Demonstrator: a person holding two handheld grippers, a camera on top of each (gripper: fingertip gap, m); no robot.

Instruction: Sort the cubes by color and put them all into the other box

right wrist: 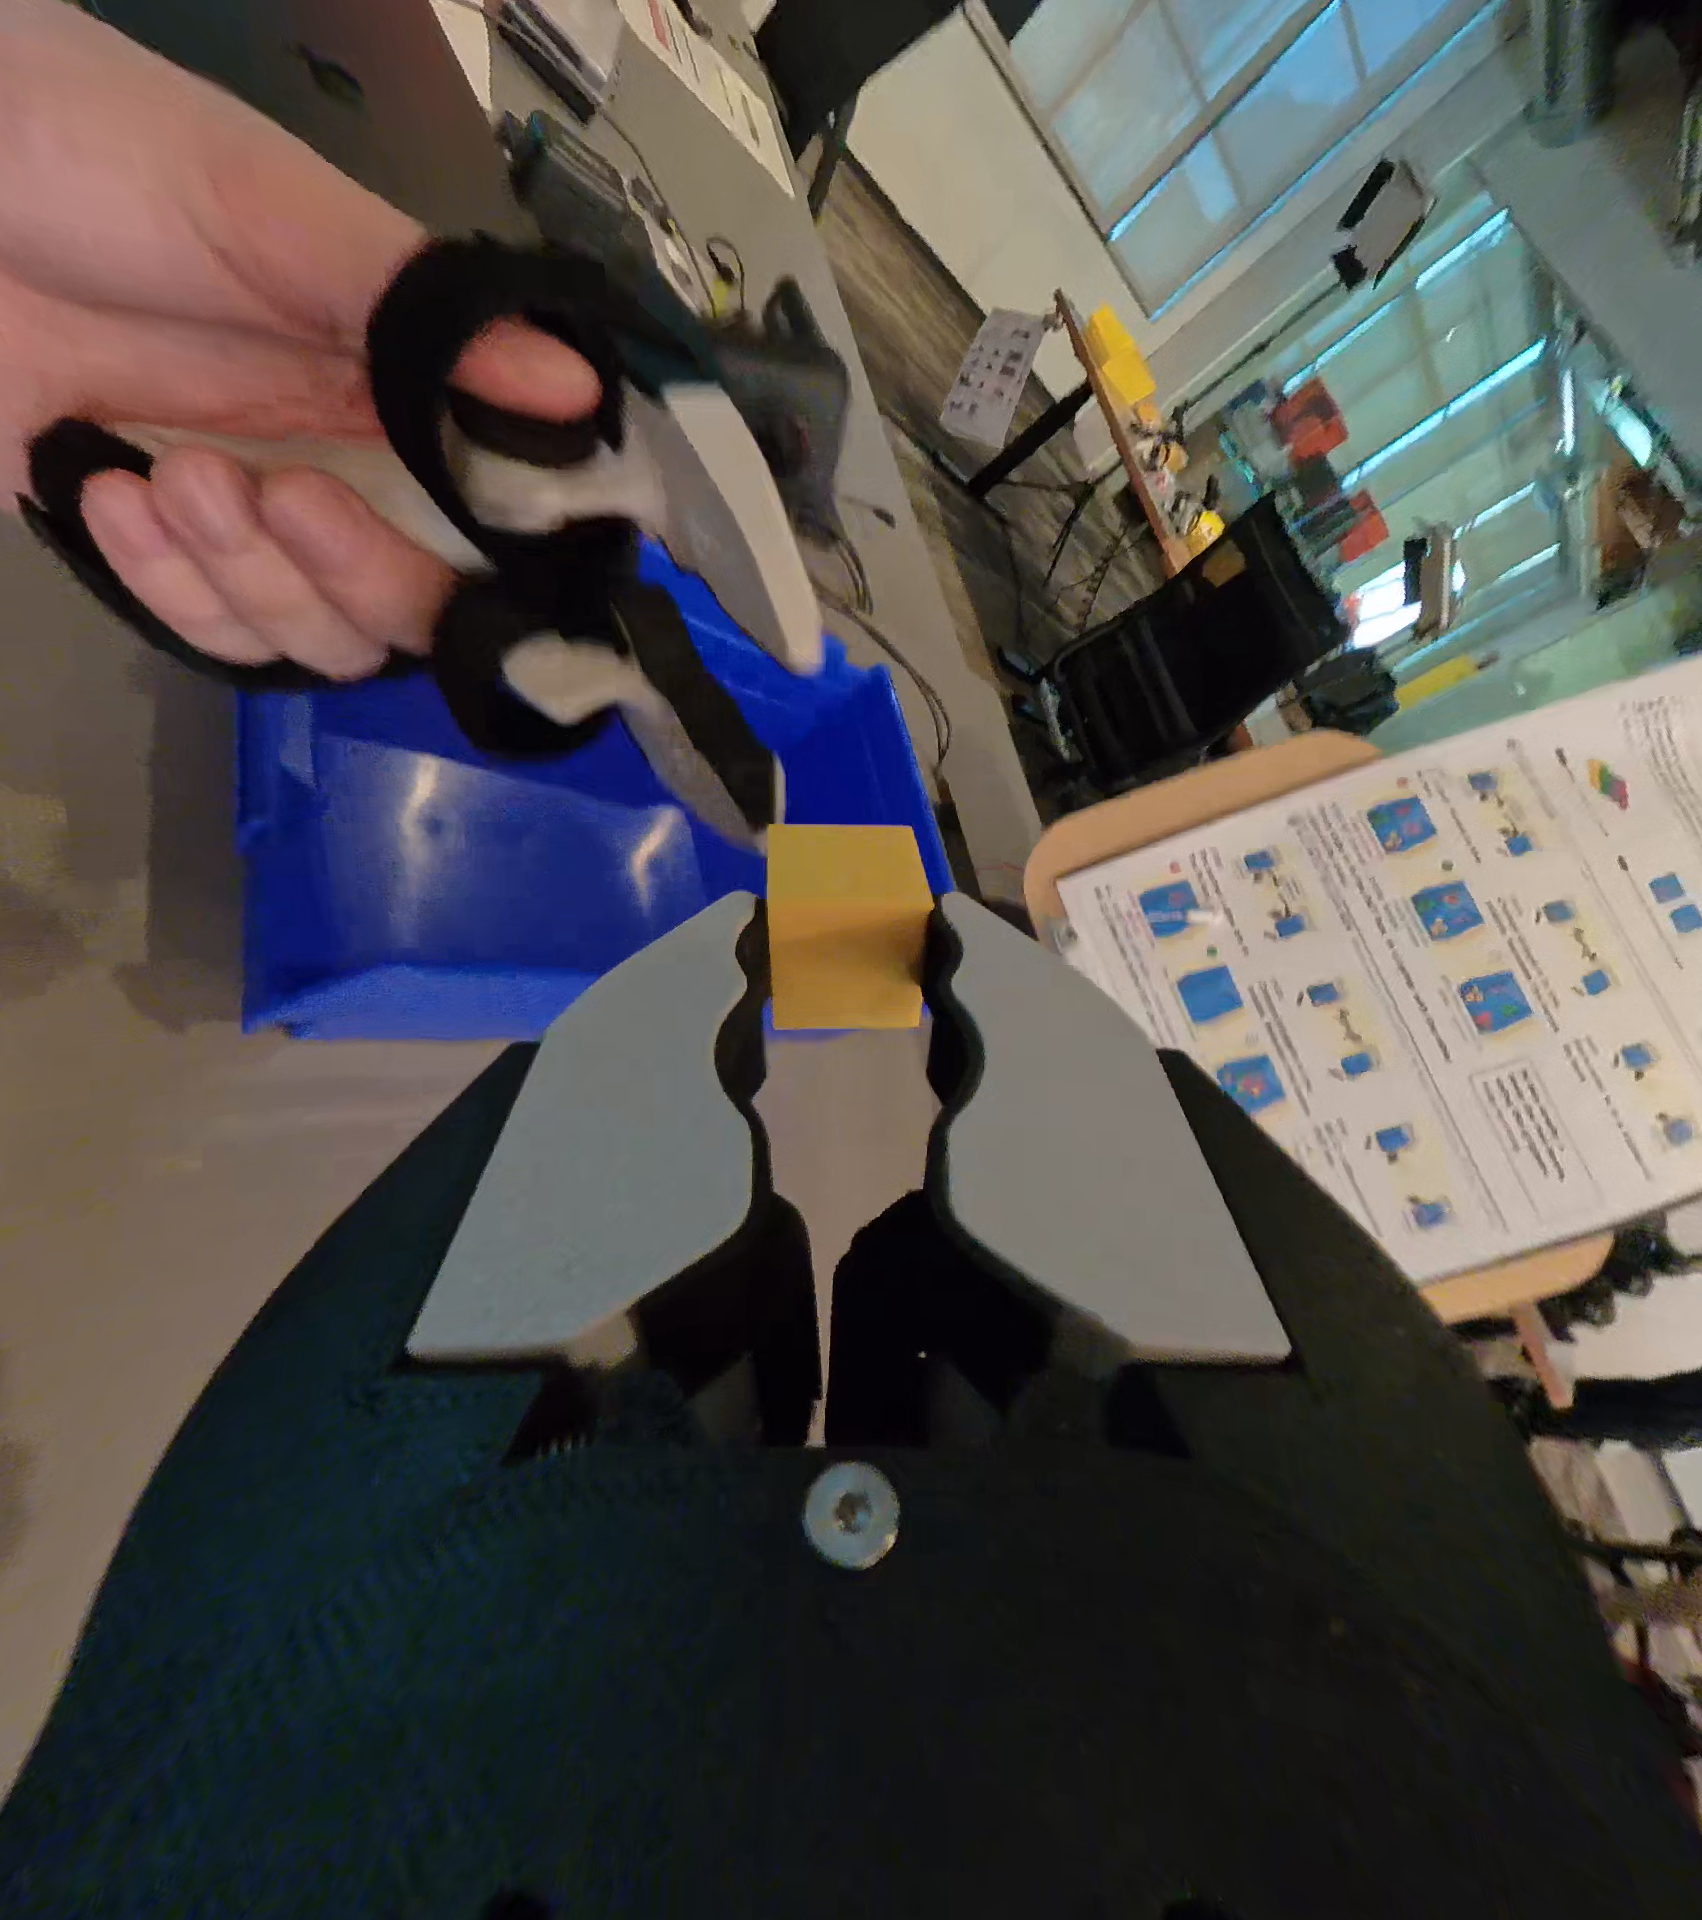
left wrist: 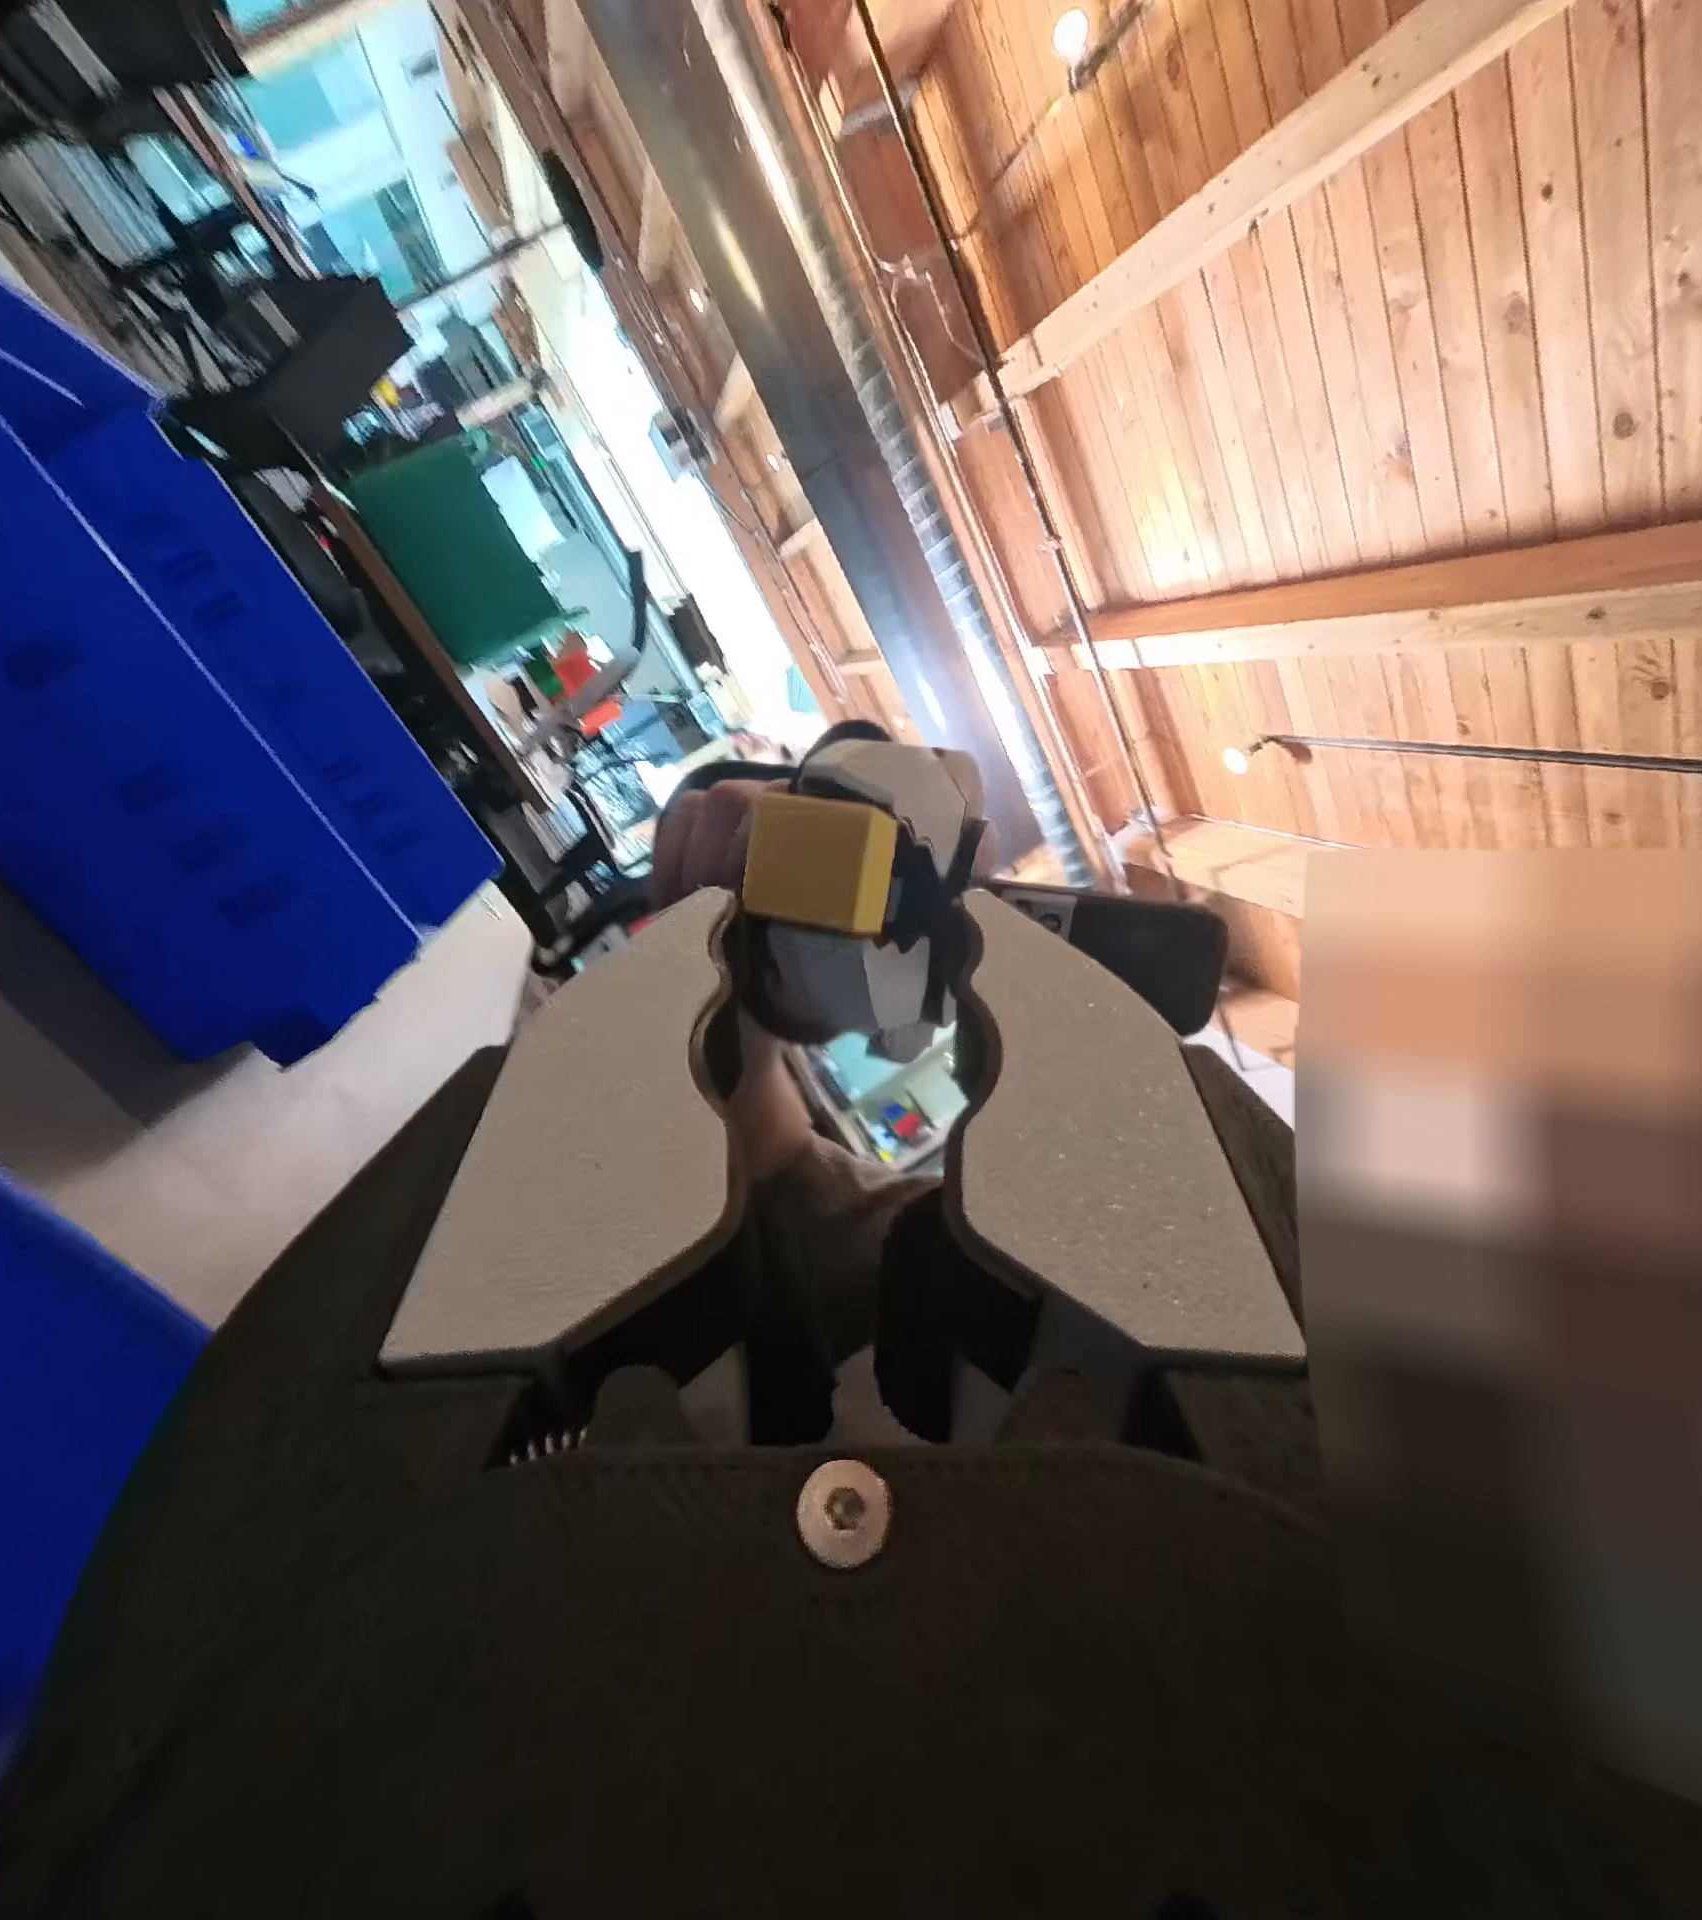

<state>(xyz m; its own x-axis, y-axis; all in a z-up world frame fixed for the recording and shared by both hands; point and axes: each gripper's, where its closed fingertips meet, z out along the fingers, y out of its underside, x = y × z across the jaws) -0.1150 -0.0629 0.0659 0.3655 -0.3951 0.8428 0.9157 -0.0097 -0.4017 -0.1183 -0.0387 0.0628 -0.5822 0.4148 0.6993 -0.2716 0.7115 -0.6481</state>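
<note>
So the yellow block [right wrist: 845, 925] is pinched right at the tips of my right claw [right wrist: 842, 940], both pads pressed on its sides, held up over the open blue bin [right wrist: 473, 883] on the grey surface [right wrist: 99, 1143]. My left claw [left wrist: 847, 935] is parted with nothing in it, its tips just beside the block, and the printed sheet [right wrist: 1449, 935] sits off to the right.

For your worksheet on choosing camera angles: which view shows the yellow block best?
The right wrist view: the yellow block sits sharp and central, clamped between the right gripper fingertips, above the blue bin. The left wrist view shows the same block farther off, smaller, beyond the open left gripper.
</note>
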